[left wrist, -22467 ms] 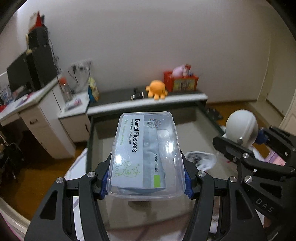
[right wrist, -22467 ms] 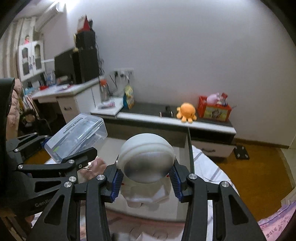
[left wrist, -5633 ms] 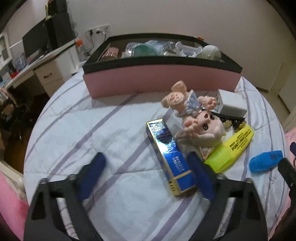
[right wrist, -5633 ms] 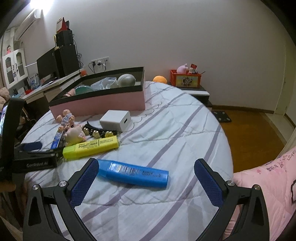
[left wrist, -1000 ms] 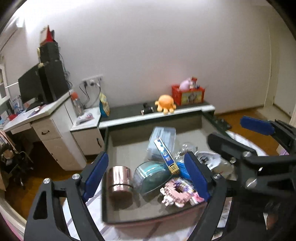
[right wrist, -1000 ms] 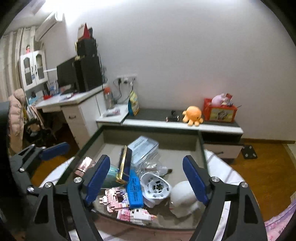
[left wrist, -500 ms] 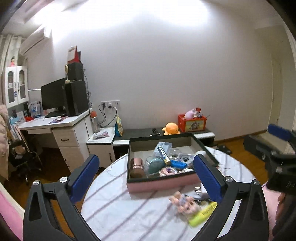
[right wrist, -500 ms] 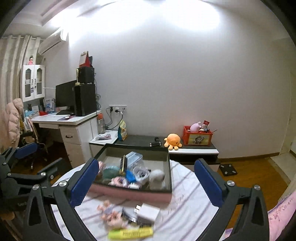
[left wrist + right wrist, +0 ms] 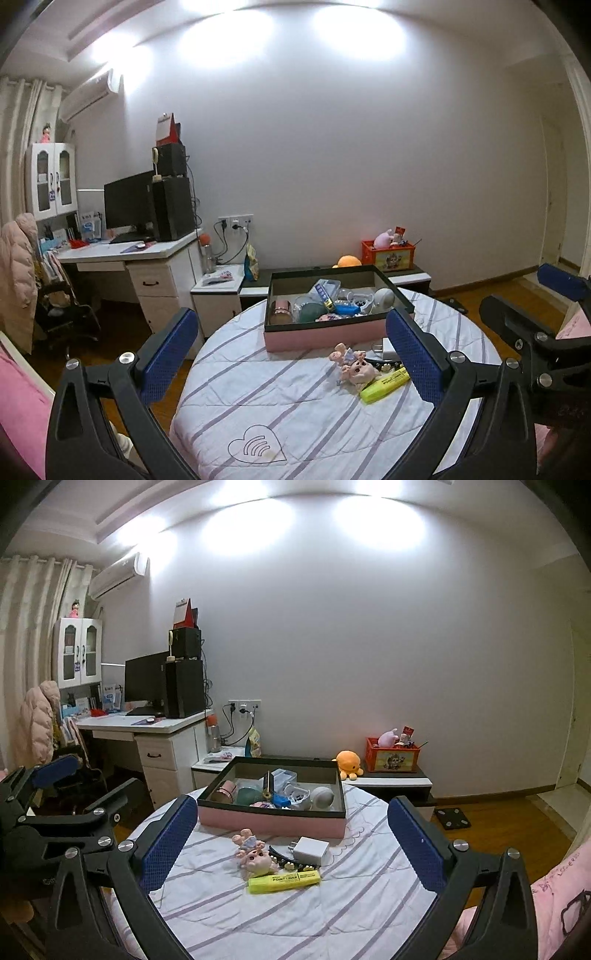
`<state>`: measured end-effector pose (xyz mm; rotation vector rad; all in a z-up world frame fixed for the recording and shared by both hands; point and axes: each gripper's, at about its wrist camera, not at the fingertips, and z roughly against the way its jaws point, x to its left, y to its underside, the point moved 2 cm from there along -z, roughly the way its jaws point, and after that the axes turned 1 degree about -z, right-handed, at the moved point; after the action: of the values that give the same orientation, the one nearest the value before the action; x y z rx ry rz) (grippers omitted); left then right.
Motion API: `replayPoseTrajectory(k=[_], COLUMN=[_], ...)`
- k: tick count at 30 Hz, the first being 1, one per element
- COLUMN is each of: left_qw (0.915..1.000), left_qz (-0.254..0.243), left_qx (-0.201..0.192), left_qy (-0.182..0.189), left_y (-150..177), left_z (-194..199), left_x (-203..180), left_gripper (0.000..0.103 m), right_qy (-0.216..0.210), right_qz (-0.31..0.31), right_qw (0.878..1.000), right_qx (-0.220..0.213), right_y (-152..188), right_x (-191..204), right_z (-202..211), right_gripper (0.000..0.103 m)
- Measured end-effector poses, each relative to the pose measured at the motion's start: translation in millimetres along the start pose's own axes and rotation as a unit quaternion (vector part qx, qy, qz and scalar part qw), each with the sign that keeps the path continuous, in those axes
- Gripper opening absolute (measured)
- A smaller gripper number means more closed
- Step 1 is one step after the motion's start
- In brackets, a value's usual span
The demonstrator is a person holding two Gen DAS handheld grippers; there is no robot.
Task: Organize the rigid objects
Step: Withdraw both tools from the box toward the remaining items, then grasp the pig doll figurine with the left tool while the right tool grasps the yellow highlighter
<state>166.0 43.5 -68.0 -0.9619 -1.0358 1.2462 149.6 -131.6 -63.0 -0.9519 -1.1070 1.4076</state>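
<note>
A pink box with a black rim (image 9: 325, 333) (image 9: 271, 821) stands at the far side of the round table and holds several objects, among them a white round figure (image 9: 322, 796), a copper can (image 9: 279, 310) and a blue item (image 9: 281, 799). On the cloth in front of it lie a pink doll (image 9: 352, 367) (image 9: 253, 854), a yellow highlighter (image 9: 385, 384) (image 9: 284, 879), a white charger (image 9: 309, 849) and a dark hair clip (image 9: 291, 862). My left gripper (image 9: 291, 360) is open and empty, well back from the table. My right gripper (image 9: 291, 843) is open and empty too.
The round table has a white striped cloth (image 9: 295, 417). A white desk with monitor (image 9: 129, 206) stands left. A low cabinet with an orange plush (image 9: 349, 762) and a red toy box (image 9: 392, 755) is behind the table. Pink bedding (image 9: 561, 890) lies at the right.
Both grippers have pulled further back and up from the table. The box and loose objects look smaller and lie as before. Both stay open and empty.
</note>
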Motion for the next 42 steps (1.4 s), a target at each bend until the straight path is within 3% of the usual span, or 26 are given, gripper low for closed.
replayPoseTrajectory(k=[9,19,23,28,31,42], left_qw=[1.0,0.9965,0.9917,0.9796,0.9742,0.961], left_qz=[-0.002,-0.02,-0.025,-0.013,-0.013,-0.003], left_qx=[0.007,0.079,0.121,0.184,0.21,0.26], left_qy=[0.003,0.019,0.038,0.08,0.081,0.095], left_y=[4,34,54,83,97,107], left_z=[-10,-77,-112,-152,-170,-212], left_x=[-5,-36,-52,-68,-72,-78], left_gripper=[0.103,0.103,0.103,0.103,0.103,0.103], right_qy=[0.003,0.016,0.028,0.041,0.045,0.042], right_qz=[-0.006,-0.02,-0.033,-0.044,-0.05,-0.075], right_qw=[1.0,0.998,0.995,0.989,0.985,0.977], right_qx=[0.001,0.052,0.09,0.138,0.161,0.197], right_y=[8,32,50,75,88,111], right_x=[-5,-31,-51,-74,-85,-101], right_z=[4,-41,-71,-104,-121,-152], right_gripper=[0.103,0.103,0.103,0.103,0.103,0.103])
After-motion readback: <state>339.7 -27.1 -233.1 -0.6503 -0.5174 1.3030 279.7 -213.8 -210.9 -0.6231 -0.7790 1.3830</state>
